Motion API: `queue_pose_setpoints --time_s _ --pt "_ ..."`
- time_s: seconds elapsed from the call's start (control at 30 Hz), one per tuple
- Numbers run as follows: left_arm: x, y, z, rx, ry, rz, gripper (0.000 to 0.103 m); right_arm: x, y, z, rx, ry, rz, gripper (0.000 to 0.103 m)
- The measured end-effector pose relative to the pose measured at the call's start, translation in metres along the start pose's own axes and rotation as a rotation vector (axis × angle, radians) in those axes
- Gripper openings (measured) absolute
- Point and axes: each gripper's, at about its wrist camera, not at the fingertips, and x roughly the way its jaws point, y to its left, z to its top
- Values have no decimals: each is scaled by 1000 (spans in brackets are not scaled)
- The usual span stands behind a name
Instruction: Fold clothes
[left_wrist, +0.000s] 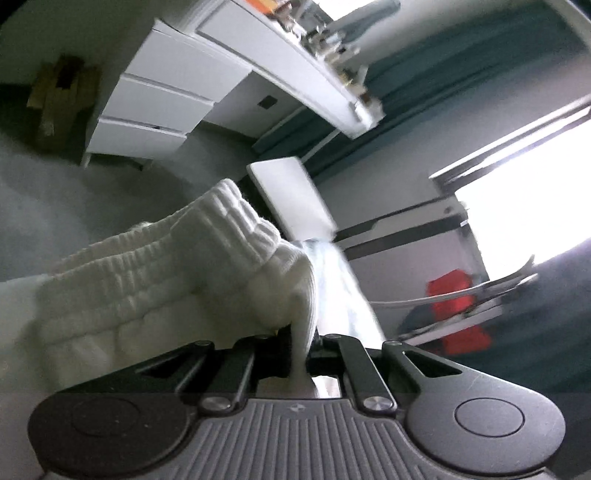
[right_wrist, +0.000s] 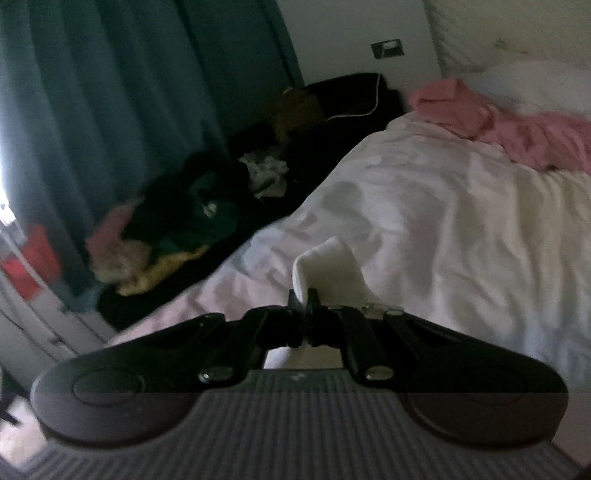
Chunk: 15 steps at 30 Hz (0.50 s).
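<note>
**A:** ok so where's the garment (left_wrist: 155, 280) right now? left cam is tilted like crazy

**B:** it's white and knit, with a ribbed elastic band bunched up at the top. The left gripper (left_wrist: 301, 345) has its fingers pinched tight on a fold of it; the cloth runs right down between them. The rest drapes off to the left of the view, held up in the air.

**A:** and the right one?

**B:** same deal. The right gripper (right_wrist: 306, 302) is clamped narrow on a small white tab of the same cloth (right_wrist: 330, 266), which pokes up just past the fingertips. So both ends are held.

**A:** what's under it?

**B:** in the right view, the bed (right_wrist: 461, 229), with a rumpled white cover. The held bit hangs above it; can't tell if it touches. There's a pink garment (right_wrist: 517, 129) crumpled way up near the pillow (right_wrist: 535, 85), well apart from the gripper.

**A:** background stuff?

**B:** left cam shows a white desk (left_wrist: 207, 74) with drawers, clutter on top too blurry to name, a white panel (left_wrist: 291, 195) just behind the cloth, something red (left_wrist: 458, 310) near a bright window (left_wrist: 528, 214). Right cam has a teal curtain (right_wrist: 110, 92) and a dark pile of clothes (right_wrist: 192, 218) on the floor beside the bed.

**A:** sharp enough to trust?

**B:** edges are smeared in both views, the middle is fine.
</note>
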Motion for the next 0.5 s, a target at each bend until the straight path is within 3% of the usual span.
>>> queue_pose_setpoints --time_s 0.2,0.4,0.43,0.5 --pt "93 -22 -13 72 48 124 8 39 10 -19 4 26 -8 6" --pt "98 -22 -12 98 100 118 16 65 11 -36 25 52 6 9" --pt "89 -21 -12 105 114 88 22 70 11 -39 29 56 9 12" --pt "72 -18 -12 118 142 29 44 64 4 -40 56 68 44 23"
